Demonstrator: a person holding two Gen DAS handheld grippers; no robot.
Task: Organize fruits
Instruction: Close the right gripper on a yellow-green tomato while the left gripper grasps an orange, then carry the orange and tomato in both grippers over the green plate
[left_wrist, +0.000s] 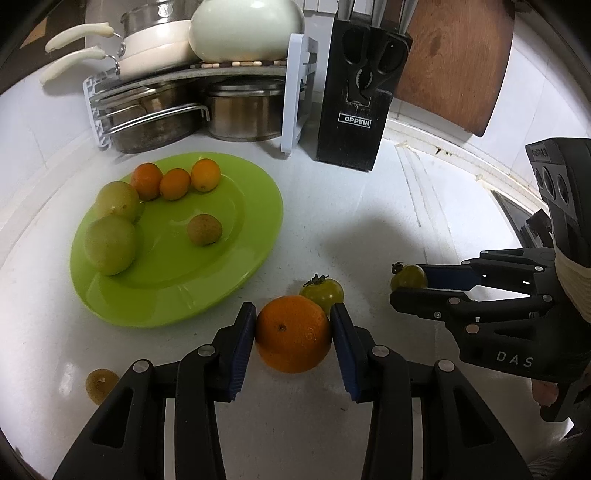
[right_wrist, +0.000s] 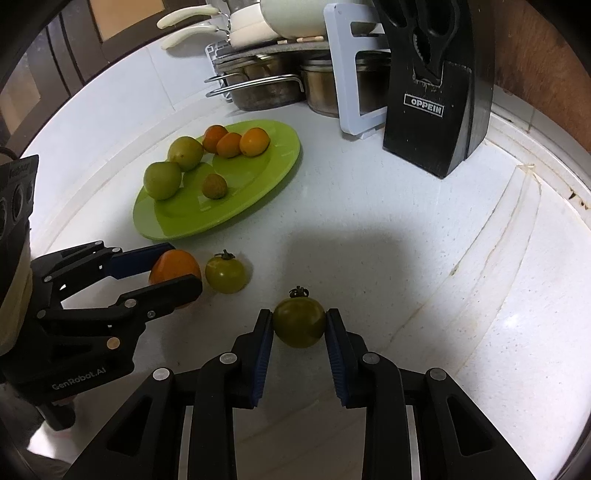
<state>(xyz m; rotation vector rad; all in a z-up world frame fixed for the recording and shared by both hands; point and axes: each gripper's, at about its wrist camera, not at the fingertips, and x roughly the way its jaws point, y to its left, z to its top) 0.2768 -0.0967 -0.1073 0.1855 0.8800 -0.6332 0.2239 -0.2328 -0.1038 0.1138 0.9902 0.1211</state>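
Left gripper (left_wrist: 293, 325): pads touch both flanks of the orange (left_wrist: 293, 334), which rests on the white counter (left_wrist: 369, 229) squarely between the jaws. Right gripper (right_wrist: 299, 325): narrow jaws bracket a green tomato (right_wrist: 299, 322), calyx up. A second green tomato (right_wrist: 225, 274) lies between them. The green plate (left_wrist: 255, 240) lies far-left of both grippers.

The left gripper (left_wrist: 293, 332) grips an orange (left_wrist: 293, 334) on the counter (left_wrist: 369, 229). A green tomato (left_wrist: 324, 291) lies just behind it. The right gripper (left_wrist: 400, 286) grips another tomato (left_wrist: 409, 277). The green plate (left_wrist: 221, 280) carries six fruits.
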